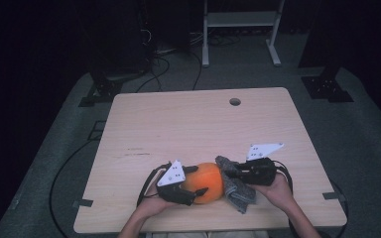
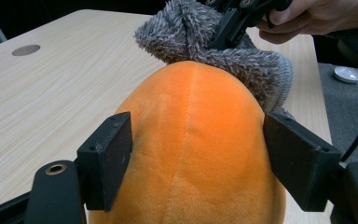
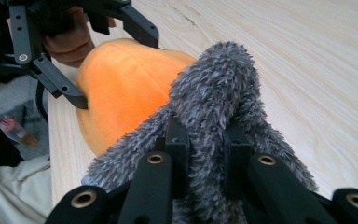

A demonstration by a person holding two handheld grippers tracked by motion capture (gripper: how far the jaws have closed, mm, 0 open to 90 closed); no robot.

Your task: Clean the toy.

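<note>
One orange plush ball [image 1: 208,181], rounded, with a seam running over its top, lies on the near part of the wooden table [image 1: 188,124], a little left of the middle of the near edge. One grey shaggy cloth [image 1: 235,186], bunched, lies touching the ball's right side and drapes toward the near edge; in the left gripper view it rests against the far upper side of the ball [image 2: 191,140]. Left gripper [image 1: 197,182]: held in the person's left hand [image 1: 151,206], jaws spread around the ball, one on the ball's far side and one on its near side, both pads close against the plush; whether they press into it cannot be told. Grey three-cornered plate sits on top of this gripper. Right gripper [image 1: 228,173]: held in the person's right hand [image 1: 278,191], jaws drawn close together and pinching a fold of the cloth [image 3: 214,107], which bulges up between and above them in the right gripper view. Table surface: light wood, one round hole [image 1: 235,101] near the far edge, right of centre. Surroundings: grey carpet floor [image 1: 367,148], black cables [image 1: 64,168] trailing on the left, one white frame [image 1: 240,29] standing beyond the table, dark background.
</note>
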